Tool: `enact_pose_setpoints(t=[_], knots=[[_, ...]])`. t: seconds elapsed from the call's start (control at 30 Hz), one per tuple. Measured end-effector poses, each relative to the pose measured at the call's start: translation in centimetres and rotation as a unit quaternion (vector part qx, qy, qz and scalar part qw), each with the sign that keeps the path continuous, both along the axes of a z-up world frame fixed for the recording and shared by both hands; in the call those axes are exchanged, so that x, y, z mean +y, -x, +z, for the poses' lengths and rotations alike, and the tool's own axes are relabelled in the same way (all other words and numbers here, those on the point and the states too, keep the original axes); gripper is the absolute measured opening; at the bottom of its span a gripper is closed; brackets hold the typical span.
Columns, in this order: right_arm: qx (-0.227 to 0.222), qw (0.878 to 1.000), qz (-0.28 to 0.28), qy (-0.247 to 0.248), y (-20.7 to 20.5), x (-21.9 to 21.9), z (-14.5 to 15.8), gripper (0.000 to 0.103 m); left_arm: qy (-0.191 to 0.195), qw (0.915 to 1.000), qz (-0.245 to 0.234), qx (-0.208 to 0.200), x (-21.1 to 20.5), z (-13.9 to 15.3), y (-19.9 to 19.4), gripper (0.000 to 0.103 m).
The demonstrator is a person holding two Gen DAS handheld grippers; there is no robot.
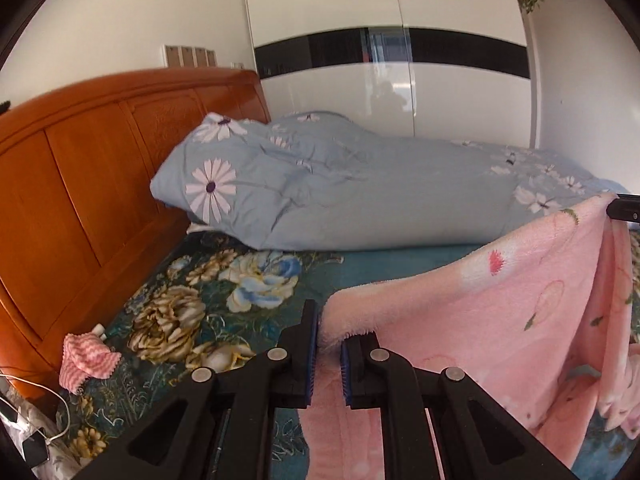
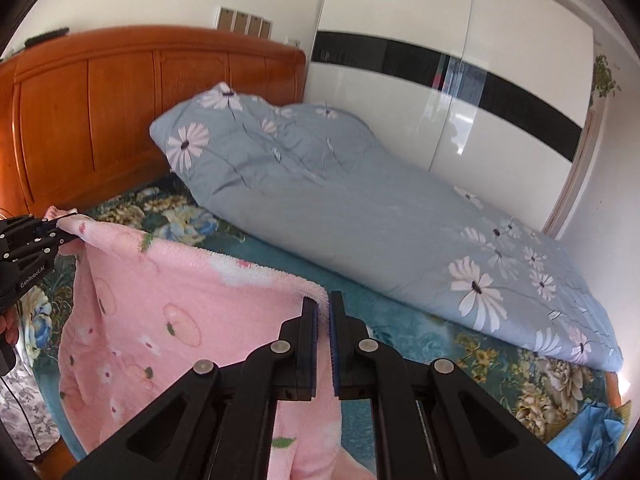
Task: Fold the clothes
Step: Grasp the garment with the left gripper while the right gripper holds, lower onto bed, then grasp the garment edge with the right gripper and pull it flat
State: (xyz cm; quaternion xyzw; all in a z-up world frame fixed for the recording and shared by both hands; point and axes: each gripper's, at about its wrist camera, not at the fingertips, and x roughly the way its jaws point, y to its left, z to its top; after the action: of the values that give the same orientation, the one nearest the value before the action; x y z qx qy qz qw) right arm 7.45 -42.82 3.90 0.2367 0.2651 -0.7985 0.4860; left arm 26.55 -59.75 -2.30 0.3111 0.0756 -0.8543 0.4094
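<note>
- We hold a pink fleece garment (image 1: 520,320) stretched between our two grippers above the bed (image 1: 360,264), its printed face hanging down toward the floral sheet.
- Our left gripper (image 1: 329,336) is clamped on one top corner of the garment; the fleece edge is pinched between its blue-padded fingers (image 1: 312,344) and the cloth drops away below and to the right of them.
- Our right gripper (image 2: 323,312) is closed on the opposite top corner, with the cloth's fuzzy edge caught between its nearly touching pads.
- Both grippers point forward and slant downward toward the bed, each visible at the far corner in the other's view.
- The garment's top edge sags slightly between the two grips.
- Beyond the garment, a pale blue daisy-print quilt (image 2: 360,208) lies bundled on the bed, running from the wooden headboard (image 2: 100,112) toward the white wardrobe (image 2: 440,80).
- A small pink striped cloth (image 1: 86,360) lies on the bed beside the headboard.
</note>
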Motion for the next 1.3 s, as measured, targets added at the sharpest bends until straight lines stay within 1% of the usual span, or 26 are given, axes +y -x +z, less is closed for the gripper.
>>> enact_pose_setpoints(t=[0.1,0.23,0.37,0.47,0.57,0.63,0.67,0.7,0.77,0.8,0.83,0.87,0.9,0.93,0.97,1.0,1.07,1.13,1.17,1.23,1.3], knots=[[-0.009,0.999,-0.004,-0.045,2.9,-4.9,-4.7,0.005,-0.029,0.9989,0.014,-0.033,-4.6,-4.6,2.6,0.011],[-0.027,0.996,-0.028,-0.083,7.0,-10.9,-9.5,0.005,-0.068,0.9956,0.021,-0.06,-9.6,-8.9,6.0,0.011],[-0.042,0.991,-0.046,-0.121,9.9,-15.3,-14.1,0.005,-0.094,0.99,0.026,-0.102,-13.3,-12.9,9.1,0.011],[-0.049,0.985,-0.054,-0.154,11.2,-17.8,-17.6,0.005,-0.111,0.9835,0.018,-0.142,-14.5,-16.1,10.7,0.011],[-0.067,0.979,-0.062,-0.18,12.2,-18.6,-20.4,0.005,-0.108,0.9807,0.007,-0.163,-14.7,-17.4,11.5,0.011],[-0.073,0.977,-0.064,-0.188,12.4,-18.7,-21.3,0.005,-0.112,0.9798,0.003,-0.166,-14.5,-17.0,11.6,0.012],[-0.074,0.977,-0.064,-0.19,12.5,-18.6,-21.4,0.005,-0.116,0.9796,0.0,-0.164,-14.4,-16.7,11.5,0.014],[-0.074,0.977,-0.061,-0.193,12.4,-18.4,-21.3,0.005,-0.122,0.9797,-0.004,-0.159,-14.3,-16.3,11.3,0.014],[-0.068,0.978,-0.053,-0.189,12.0,-17.8,-20.1,0.008,-0.128,0.9803,-0.011,-0.15,-13.7,-15.3,10.7,0.018],[-0.065,0.979,-0.048,-0.186,11.8,-17.4,-19.4,0.018,-0.131,0.9806,-0.015,-0.145,-13.3,-14.8,10.4,0.028],[-0.059,0.98,-0.046,-0.182,11.4,-17.0,-18.5,0.029,-0.135,0.9808,-0.015,-0.139,-13.0,-14.3,9.9,0.036],[-0.056,0.982,-0.043,-0.177,11.1,-16.4,-17.5,0.034,-0.14,0.981,-0.013,-0.133,-12.5,-13.7,9.4,0.04],[-0.056,0.983,-0.039,-0.171,10.8,-16.0,-16.4,0.038,-0.146,0.981,-0.011,-0.127,-12.1,-13.0,8.8,0.048],[-0.056,0.984,-0.035,-0.165,10.5,-15.2,-15.2,0.038,-0.15,0.9814,-0.009,-0.12,-11.4,-12.4,8.1,0.053],[-0.054,0.985,-0.031,-0.159,10.1,-14.2,-13.9,0.038,-0.15,0.9821,-0.009,-0.113,-10.6,-11.6,7.3,0.054],[-0.052,0.987,-0.026,-0.149,9.7,-12.9,-12.5,0.038,-0.151,0.9828,-0.009,-0.106,-9.8,-10.9,6.5,0.054],[-0.053,0.991,-0.01,-0.123,8.8,-9.0,-9.9,0.038,-0.134,0.9867,-0.005,-0.092,-7.6,-9.3,4.6,0.059],[-0.061,0.993,-0.003,-0.101,7.5,-4.1,-8.5,0.04,-0.117,0.991,-0.003,-0.065,-4.8,-7.9,2.3,0.067],[-0.065,0.994,0.0,-0.09,6.9,-1.6,-7.9,0.04,-0.114,0.9923,-0.004,-0.049,-3.5,-7.4,1.1,0.069],[-0.08,0.993,0.005,-0.082,5.3,3.7,-8.2,0.041,-0.114,0.9932,-0.008,-0.022,-1.1,-6.7,-0.8,0.072],[-0.1,0.991,0.003,-0.088,4.1,8.1,-9.7,0.04,-0.114,0.9934,-0.002,-0.008,1.0,-6.4,-2.2,0.073]])
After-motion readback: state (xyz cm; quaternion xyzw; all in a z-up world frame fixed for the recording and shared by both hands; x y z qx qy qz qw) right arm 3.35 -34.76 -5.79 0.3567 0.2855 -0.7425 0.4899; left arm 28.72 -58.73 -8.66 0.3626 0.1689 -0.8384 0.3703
